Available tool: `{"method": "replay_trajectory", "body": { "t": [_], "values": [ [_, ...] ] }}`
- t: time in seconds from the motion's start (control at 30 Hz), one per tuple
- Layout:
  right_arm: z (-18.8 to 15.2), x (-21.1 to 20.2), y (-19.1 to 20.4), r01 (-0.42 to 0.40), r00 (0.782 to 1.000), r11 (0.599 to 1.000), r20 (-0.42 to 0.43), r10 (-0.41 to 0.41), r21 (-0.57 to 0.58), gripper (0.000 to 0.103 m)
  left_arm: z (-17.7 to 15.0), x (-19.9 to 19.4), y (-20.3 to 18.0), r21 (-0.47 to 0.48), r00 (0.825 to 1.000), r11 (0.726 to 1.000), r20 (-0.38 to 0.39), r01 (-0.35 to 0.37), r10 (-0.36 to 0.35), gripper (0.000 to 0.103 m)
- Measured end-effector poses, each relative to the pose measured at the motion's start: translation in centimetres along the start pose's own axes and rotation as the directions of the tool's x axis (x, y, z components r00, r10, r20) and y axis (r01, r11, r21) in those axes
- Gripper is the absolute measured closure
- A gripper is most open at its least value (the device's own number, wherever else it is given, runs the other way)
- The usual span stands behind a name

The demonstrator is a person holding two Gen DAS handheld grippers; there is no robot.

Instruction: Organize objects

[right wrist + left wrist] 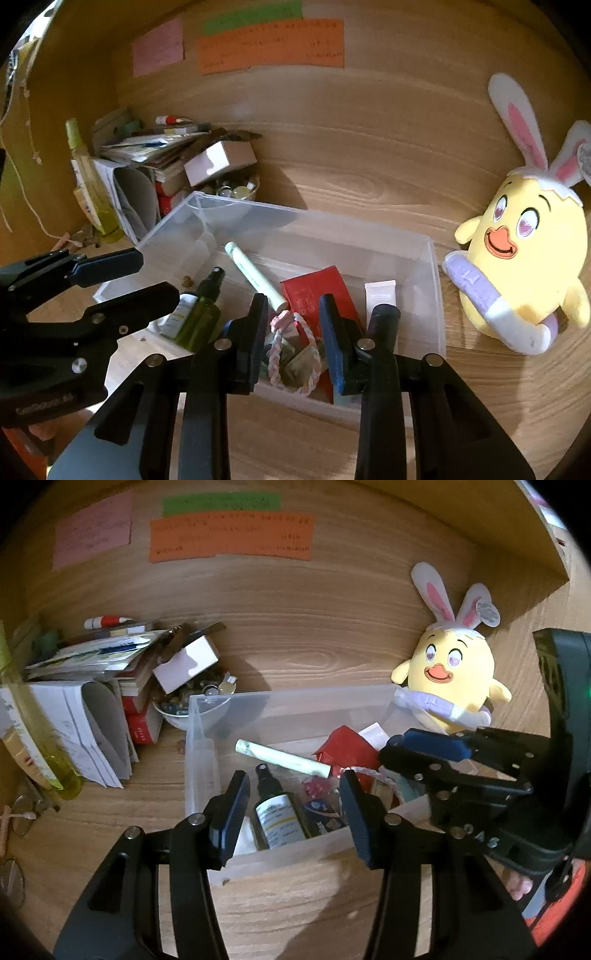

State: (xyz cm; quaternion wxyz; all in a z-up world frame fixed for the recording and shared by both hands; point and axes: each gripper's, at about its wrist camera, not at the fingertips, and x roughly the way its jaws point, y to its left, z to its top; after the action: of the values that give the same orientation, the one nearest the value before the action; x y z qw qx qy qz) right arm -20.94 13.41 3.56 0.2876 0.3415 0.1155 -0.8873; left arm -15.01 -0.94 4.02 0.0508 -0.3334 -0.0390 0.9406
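Observation:
A clear plastic bin point(295, 709) stands on the wooden desk and holds several small things. My left gripper point(291, 812) hovers open over the bin's near wall. A dark green spray bottle point(277, 816) lies in the bin below its gap, untouched. A pale green tube point(284, 762) and a red packet point(343, 746) lie further in. My right gripper point(293, 332) is open too, over a pink-white braided bracelet point(274, 356) resting in the bin point(432, 295). Each gripper shows in the other's view: the right gripper point(388, 751) and the left gripper point(155, 277).
A yellow plush chick with bunny ears point(524, 258) leans on the back wall right of the bin. To the left sit stacked books and papers point(92, 686), a bowl of small items point(199, 701) with a white box point(186, 662) on it, a yellow-green bottle point(55, 760) and glasses point(22, 812).

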Motion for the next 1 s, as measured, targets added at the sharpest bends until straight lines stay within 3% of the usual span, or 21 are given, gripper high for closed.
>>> {"method": "replay_trajectory", "body": {
  "t": [0.3,0.5,0.57,0.67,1.0],
  "values": [
    [-1.3,-3.1,-0.2,0.008,0.999,1.000,0.040,-0.008,-0.014,0.066,-1.3,-2.5,0.4,0.006,0.999,1.000,0.042,-0.015,0.014,0.039],
    [-2.2,-5.4,-0.4,0.011,0.996,1.000,0.088,-0.011,-0.003,0.044,-2.3,-4.1,-0.1,0.024,0.996,0.999,0.081,-0.043,0.041,0.024],
    [-2.7,-6.2,-0.3,0.017,0.994,1.000,0.105,-0.016,-0.006,0.035,-2.7,-4.5,-0.2,0.024,0.994,0.998,0.092,-0.058,0.055,0.014],
    [-3.3,-7.0,-0.1,0.022,0.992,1.000,0.123,-0.020,-0.011,0.023,-3.1,-4.9,-0.2,0.015,0.993,0.998,0.099,-0.066,0.065,0.009],
    [-5.4,-8.3,0.5,0.018,0.990,1.000,0.139,-0.014,-0.025,0.018,-4.8,-4.8,-0.2,0.001,0.995,0.998,0.076,-0.060,0.060,0.006]
  ]
}}
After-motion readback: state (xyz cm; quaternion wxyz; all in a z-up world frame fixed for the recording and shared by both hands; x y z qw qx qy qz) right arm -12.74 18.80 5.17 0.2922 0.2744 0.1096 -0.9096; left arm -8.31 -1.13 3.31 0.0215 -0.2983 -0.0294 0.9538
